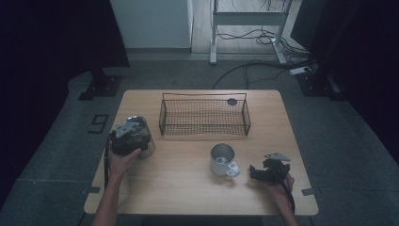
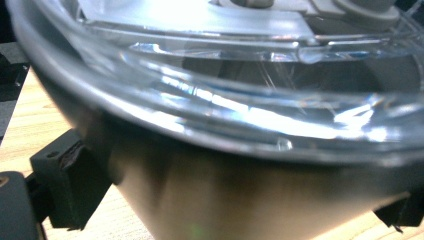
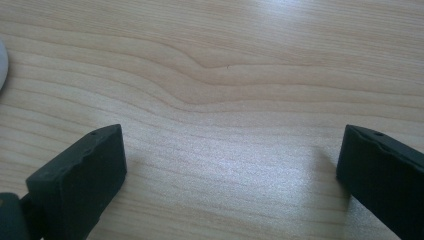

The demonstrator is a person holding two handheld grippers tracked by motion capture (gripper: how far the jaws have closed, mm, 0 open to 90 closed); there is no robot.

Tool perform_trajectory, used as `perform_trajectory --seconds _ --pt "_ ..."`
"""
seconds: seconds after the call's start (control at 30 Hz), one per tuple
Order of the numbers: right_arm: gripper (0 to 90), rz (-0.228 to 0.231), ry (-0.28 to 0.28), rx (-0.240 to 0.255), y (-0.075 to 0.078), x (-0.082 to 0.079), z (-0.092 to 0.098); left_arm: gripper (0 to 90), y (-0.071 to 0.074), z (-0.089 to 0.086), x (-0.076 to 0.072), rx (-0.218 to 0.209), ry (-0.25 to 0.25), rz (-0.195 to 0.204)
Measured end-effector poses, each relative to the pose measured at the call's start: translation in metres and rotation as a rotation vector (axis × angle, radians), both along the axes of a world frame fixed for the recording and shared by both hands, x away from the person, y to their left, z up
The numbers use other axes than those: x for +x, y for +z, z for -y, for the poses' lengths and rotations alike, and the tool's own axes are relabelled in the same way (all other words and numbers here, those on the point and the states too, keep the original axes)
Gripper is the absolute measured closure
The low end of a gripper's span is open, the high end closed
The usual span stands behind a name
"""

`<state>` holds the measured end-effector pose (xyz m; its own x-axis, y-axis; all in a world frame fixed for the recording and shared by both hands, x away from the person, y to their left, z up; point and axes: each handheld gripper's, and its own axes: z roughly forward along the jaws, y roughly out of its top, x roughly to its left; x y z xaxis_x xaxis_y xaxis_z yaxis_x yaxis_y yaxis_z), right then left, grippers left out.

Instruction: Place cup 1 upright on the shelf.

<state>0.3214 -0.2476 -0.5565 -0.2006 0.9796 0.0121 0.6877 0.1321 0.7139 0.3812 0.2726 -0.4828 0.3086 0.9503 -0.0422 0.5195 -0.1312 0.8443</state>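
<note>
Jaws of my left gripper [image 1: 128,140] straddle a steel cup with a clear lid [image 2: 225,150] at the surface's [image 1: 188,188] left edge, clamped on its sides. On my right gripper [image 1: 268,172] they gape with nothing between them, the mug [image 1: 223,159] just to its left, handle toward it. Beyond stands the wire basket [image 1: 204,117].

Setting: a lab or recording studio rather than a home. One small wooden table [image 1: 197,160] is standing alone on grey carpet [image 1: 329,136]. Black curtains [image 1: 51,42] are hanging along both sides, closing the spot off. Metal stand feet [image 1: 101,87] are resting on the floor at the curtain edges. Loose cables [image 1: 254,35] are trailing across the floor behind the table, running under a white height-adjustable desk frame [image 1: 247,21]. A white cabinet [image 1: 153,23] is standing against the back.
</note>
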Motion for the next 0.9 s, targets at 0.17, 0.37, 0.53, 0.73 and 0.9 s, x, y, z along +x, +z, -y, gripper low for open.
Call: perform_trajectory --seconds 0.17,0.37,0.53,0.73,0.9 --pt "0.0 -0.001 -0.001 -0.001 0.000 0.000 0.000 4.0 0.002 0.000 -0.002 -0.001 0.005 0.001" --pt "0.0 -0.001 -0.001 -0.001 0.000 0.000 0.000 4.1 0.008 -0.001 -0.005 -0.031 0.002 0.015" --pt "0.0 0.000 0.000 0.000 0.000 0.000 0.000 4.1 0.017 0.002 -0.010 -0.022 -0.007 0.034" --pt "0.0 0.000 0.000 0.000 0.000 0.000 0.000 4.1 0.027 0.006 -0.013 -0.017 -0.015 0.044" --pt "0.0 0.000 0.000 0.000 0.000 0.000 0.000 4.1 0.032 0.009 -0.013 -0.004 -0.018 0.047"
